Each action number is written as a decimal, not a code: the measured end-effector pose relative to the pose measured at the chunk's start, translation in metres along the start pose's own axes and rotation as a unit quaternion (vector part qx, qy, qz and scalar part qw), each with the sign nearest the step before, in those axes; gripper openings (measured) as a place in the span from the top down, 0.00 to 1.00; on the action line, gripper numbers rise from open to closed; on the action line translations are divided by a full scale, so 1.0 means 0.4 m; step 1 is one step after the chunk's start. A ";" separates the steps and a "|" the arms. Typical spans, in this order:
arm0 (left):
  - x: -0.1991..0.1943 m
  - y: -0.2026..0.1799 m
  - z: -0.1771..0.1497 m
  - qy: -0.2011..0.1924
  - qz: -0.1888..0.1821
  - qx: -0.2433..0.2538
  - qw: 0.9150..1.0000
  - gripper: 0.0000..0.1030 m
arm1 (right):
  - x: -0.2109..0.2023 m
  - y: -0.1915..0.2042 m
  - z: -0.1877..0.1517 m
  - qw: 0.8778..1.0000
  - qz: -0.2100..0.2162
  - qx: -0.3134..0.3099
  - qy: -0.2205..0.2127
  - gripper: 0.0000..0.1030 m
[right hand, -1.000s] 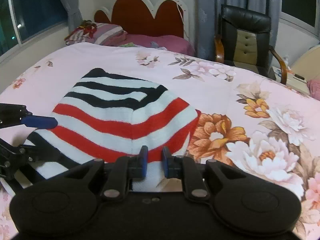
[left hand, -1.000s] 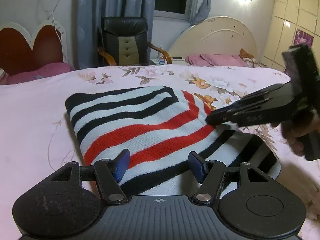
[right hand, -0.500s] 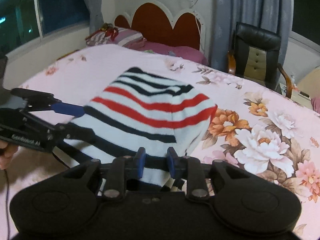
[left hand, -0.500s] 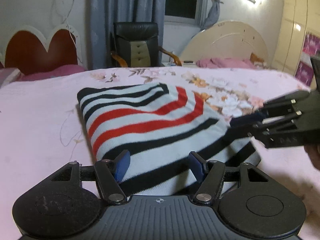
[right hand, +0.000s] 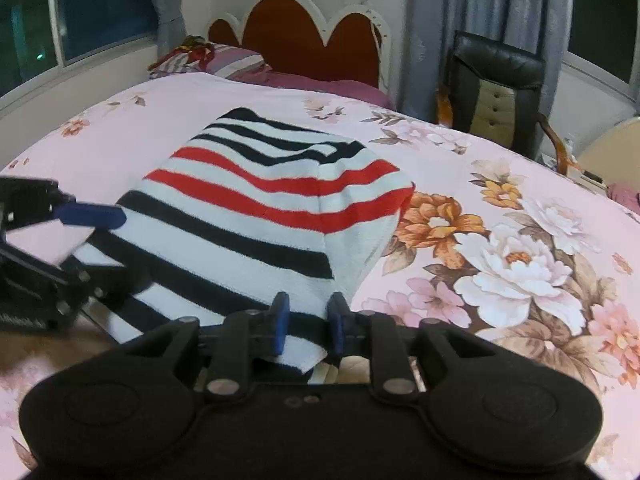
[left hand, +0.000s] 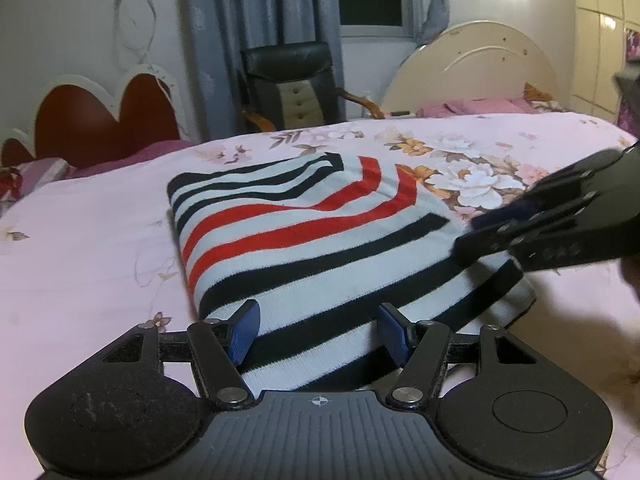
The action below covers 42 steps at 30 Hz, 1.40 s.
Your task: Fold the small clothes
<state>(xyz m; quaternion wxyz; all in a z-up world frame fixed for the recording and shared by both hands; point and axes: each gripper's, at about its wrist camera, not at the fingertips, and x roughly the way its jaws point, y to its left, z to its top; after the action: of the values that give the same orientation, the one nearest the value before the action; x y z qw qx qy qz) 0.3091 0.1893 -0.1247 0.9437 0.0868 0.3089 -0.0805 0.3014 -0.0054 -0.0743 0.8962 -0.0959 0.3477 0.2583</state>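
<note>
A folded knit garment (left hand: 320,240) with white, black and red stripes lies on the pink floral bedspread (left hand: 80,248); it also shows in the right wrist view (right hand: 256,216). My left gripper (left hand: 320,334) is open, its blue pads wide apart over the garment's near edge. It appears at the left of the right wrist view (right hand: 86,240). My right gripper (right hand: 308,322) has its blue pads partly apart, with the garment's near corner between them. It appears at the right of the left wrist view (left hand: 476,234), over the garment's right edge.
A black office chair (left hand: 292,84) stands beyond the bed by grey curtains. A red heart-shaped headboard (right hand: 316,36) with pillows is at the far end. A second cream bed (left hand: 476,76) stands behind. The floor shows past the bed's near edge (right hand: 48,348).
Both grippers have drawn back toward the near edge of the garment. The right gripper's pads have opened wider than a second ago. The garment lies flat.
</note>
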 end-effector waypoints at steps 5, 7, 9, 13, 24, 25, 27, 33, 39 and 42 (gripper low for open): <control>-0.053 -0.041 -0.035 0.000 0.030 -0.007 1.000 0.09 | -0.102 -0.024 -0.044 0.999 -0.004 0.031 -0.028 0.35; -0.077 -0.059 -0.055 0.004 0.029 -0.013 0.999 0.09 | -0.138 -0.035 -0.075 0.999 -0.004 0.038 -0.022 0.29; -0.112 -0.080 -0.074 0.003 0.034 -0.018 0.999 0.09 | -0.173 -0.045 -0.103 0.999 0.002 0.050 -0.019 0.18; -0.197 -0.105 -0.096 -0.011 0.038 -0.052 0.998 0.09 | -0.264 -0.046 -0.163 0.997 -0.007 0.068 -0.028 0.12; -0.482 -0.196 -0.136 -0.045 0.048 -0.145 0.987 0.08 | -0.517 0.033 -0.242 0.994 -0.029 0.087 -0.059 0.01; -0.516 -0.203 -0.139 -0.052 0.049 -0.154 0.985 0.08 | -0.547 0.044 -0.247 0.993 -0.029 0.091 -0.065 0.01; -0.574 -0.219 -0.146 -0.062 0.051 -0.161 0.984 0.08 | -0.604 0.064 -0.254 0.992 -0.036 0.099 -0.075 0.01; -0.745 -0.288 -0.186 -0.080 0.067 -0.142 0.984 0.00 | -0.759 0.124 -0.299 0.987 -0.045 0.112 -0.102 0.01; -0.856 -0.328 -0.207 -0.111 0.075 -0.149 0.980 0.00 | -0.857 0.201 -0.336 0.989 -0.064 0.066 -0.112 0.01; -0.884 -0.346 -0.209 -0.124 0.078 -0.148 0.978 0.00 | -0.890 0.225 -0.345 0.988 -0.069 0.049 -0.126 0.01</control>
<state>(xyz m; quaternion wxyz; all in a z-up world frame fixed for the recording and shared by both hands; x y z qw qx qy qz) -0.0485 0.1072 0.0040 0.9804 -0.0403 0.1905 0.0299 -0.0476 -0.1186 0.0638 0.9522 -0.0425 0.2367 0.1882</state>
